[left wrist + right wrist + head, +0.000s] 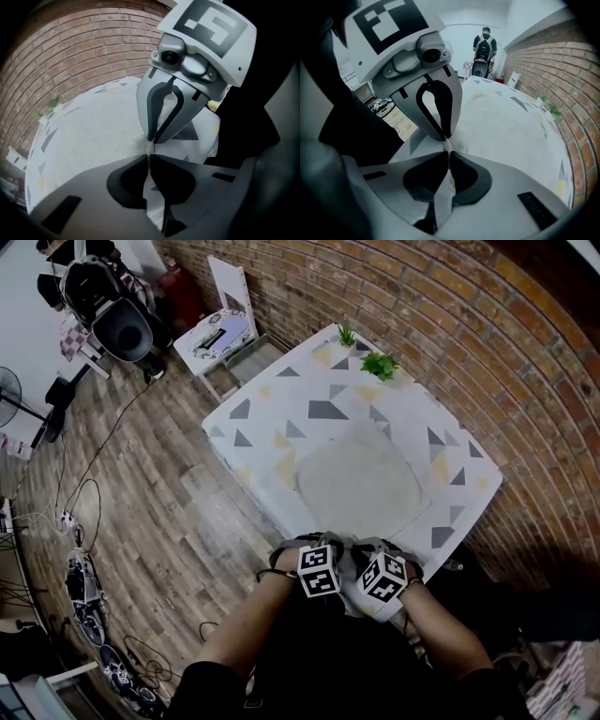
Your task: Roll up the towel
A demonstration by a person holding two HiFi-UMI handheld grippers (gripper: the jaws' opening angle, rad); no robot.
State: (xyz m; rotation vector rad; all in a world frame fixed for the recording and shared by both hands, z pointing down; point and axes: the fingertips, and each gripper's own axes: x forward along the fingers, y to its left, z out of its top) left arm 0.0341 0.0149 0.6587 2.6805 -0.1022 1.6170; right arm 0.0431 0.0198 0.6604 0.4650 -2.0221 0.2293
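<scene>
Your pale grey square cloth towel [361, 479] lies flat on the triangle-patterned bench [272, 418]. Your left gripper [150, 153] and right gripper [449, 149] sit side by side at its near edge, each with jaws clamped on that hem, likely so the first fold turns over evenly

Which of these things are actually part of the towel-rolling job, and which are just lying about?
In the job: towel, flat on the table; left gripper and right gripper, both shut on its near end.
Just lying about: potted plants, white chair, fan, floor cables.
</scene>
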